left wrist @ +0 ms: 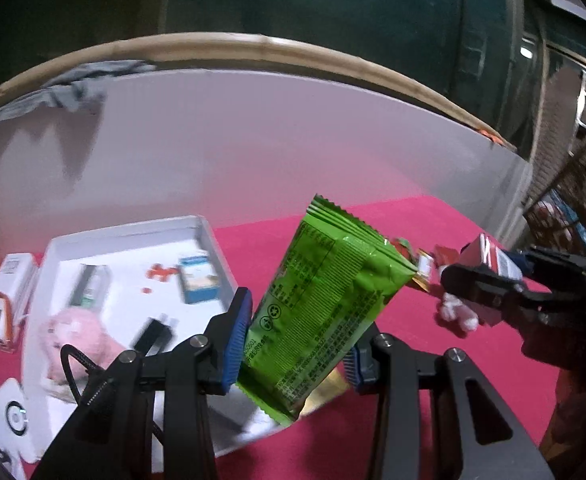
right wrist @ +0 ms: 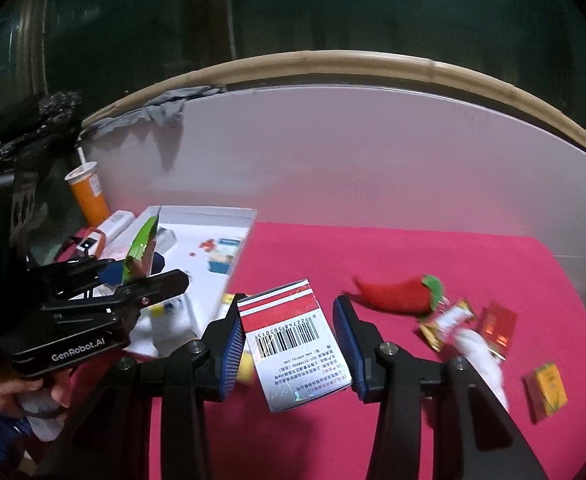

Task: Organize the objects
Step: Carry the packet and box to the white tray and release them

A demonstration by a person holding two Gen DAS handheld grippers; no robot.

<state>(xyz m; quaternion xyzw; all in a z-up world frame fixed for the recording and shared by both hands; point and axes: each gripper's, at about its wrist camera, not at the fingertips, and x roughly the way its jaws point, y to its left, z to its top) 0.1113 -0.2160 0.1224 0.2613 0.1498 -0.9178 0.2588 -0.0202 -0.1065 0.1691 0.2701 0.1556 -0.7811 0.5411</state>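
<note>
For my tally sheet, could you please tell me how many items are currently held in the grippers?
2. The left gripper holds a green foil snack packet beside the white tray; the right gripper holds a red-and-white barcoded box above the pink cloth.

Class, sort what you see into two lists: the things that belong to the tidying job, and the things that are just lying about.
Part of the job:
left gripper holding the green snack packet
right gripper around the red-and-white box
white tray
chilli toy
yellow box

Just lying about:
orange cup
grey cloth
</note>
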